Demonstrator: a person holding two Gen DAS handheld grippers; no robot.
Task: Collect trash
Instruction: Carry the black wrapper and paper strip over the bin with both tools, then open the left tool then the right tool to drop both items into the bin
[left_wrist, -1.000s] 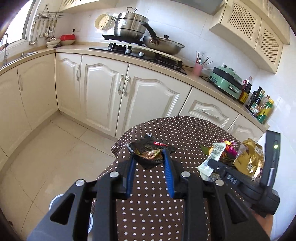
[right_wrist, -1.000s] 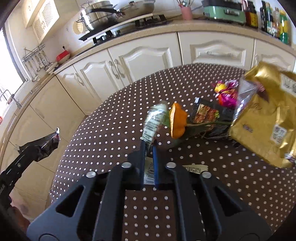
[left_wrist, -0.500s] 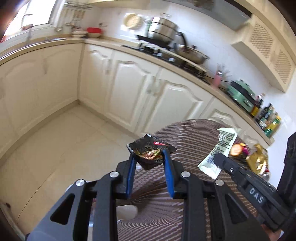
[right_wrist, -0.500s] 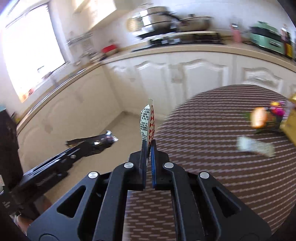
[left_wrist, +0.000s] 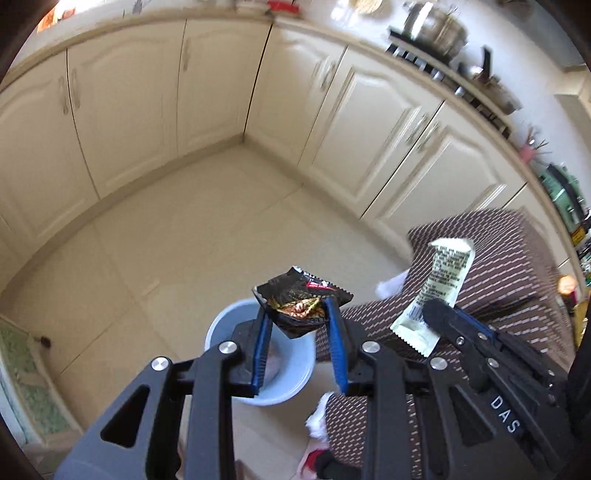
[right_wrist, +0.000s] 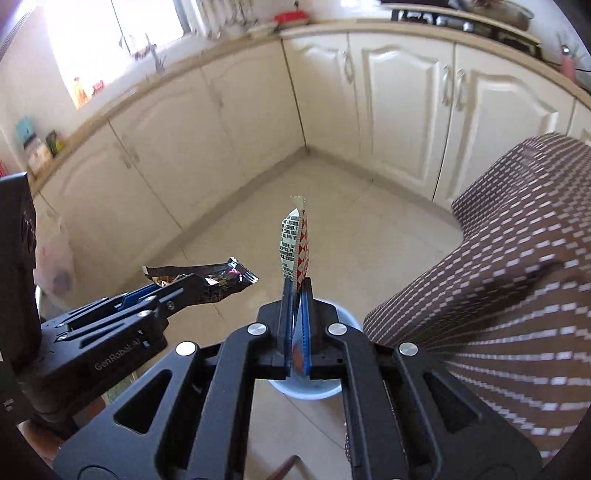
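A black wrapper (left_wrist: 301, 308) sits pinched between the left gripper (left_wrist: 298, 316) fingers, above a pale blue bin (left_wrist: 221, 328) on the tiled floor (left_wrist: 166, 240). The right gripper (right_wrist: 297, 295), fingers nearly together, clamps a white wrapper (right_wrist: 293, 245) upright, beside the dotted tablecloth (right_wrist: 498, 277).

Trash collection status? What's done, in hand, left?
Done: both pieces are picked up. In hand: left gripper clamps a crumpled black snack wrapper; right gripper pinches a flat pale green packet. Left: drop both into the light blue round bin on the floor below. Other trash isn't discernible.
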